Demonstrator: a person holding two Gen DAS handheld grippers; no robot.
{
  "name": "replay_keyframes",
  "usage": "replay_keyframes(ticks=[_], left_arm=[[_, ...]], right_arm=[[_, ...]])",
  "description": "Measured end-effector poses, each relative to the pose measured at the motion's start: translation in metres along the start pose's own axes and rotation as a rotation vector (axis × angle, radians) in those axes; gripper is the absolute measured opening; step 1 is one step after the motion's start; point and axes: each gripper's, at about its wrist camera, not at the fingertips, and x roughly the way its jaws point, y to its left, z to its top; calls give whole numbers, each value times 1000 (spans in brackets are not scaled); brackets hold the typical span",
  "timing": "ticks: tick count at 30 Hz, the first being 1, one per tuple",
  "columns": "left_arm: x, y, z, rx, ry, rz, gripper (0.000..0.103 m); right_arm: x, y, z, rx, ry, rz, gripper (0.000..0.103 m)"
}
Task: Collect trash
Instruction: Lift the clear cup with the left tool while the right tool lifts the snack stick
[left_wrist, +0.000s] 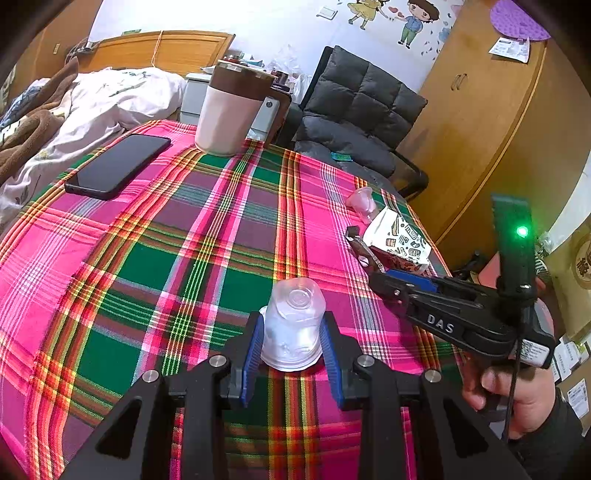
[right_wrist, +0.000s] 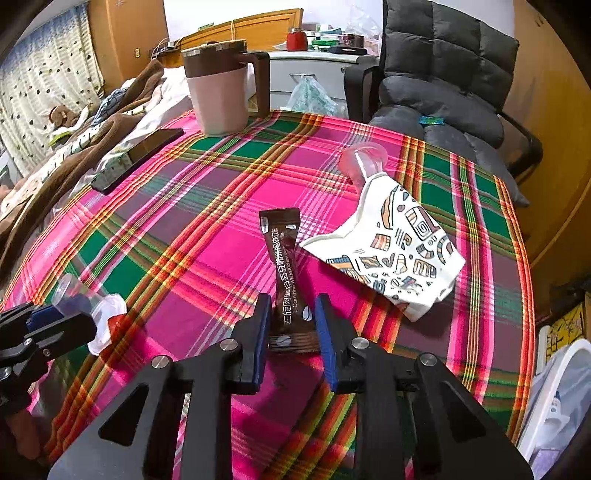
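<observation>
A crumpled clear plastic cup (left_wrist: 295, 325) sits bottom-up between my left gripper's (left_wrist: 293, 317) blue pads, which are shut on it just above the plaid tablecloth (left_wrist: 147, 258). My right gripper (right_wrist: 291, 301) is shut on the lower end of a brown coffee sachet (right_wrist: 282, 243), which points away from me. In the left wrist view the right gripper (left_wrist: 384, 271), held by a hand (left_wrist: 517, 398), is at the table's right side. A white patterned paper pouch (right_wrist: 399, 251) lies just right of the sachet. A small pinkish clear cup (right_wrist: 364, 158) lies behind it.
A pink and brown lidded mug (right_wrist: 221, 88) stands at the table's far edge, with a black phone (left_wrist: 118, 166) to its left. A dark padded chair (right_wrist: 443, 81) is behind the table, a bed (left_wrist: 92, 103) to the left. A white container (right_wrist: 554, 387) sits at the lower right.
</observation>
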Motion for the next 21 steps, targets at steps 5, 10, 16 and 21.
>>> replay_keyframes(ticks=[5,10,16,21], left_arm=[[-1,-5,-2,13,5,9,32],[-4,-14,-5,35,7,10,32],[-12,-32,-11,74,7,5,32],[-19,-50,-16,107,8,-7,32]], right_arm=[[-8,3,-5,19,-14,10,27],[-22,9,-11,26,-33,25,27],[-36,11,-19,46,-53,37,27],[-54,5,-32,81,-77,29,27]])
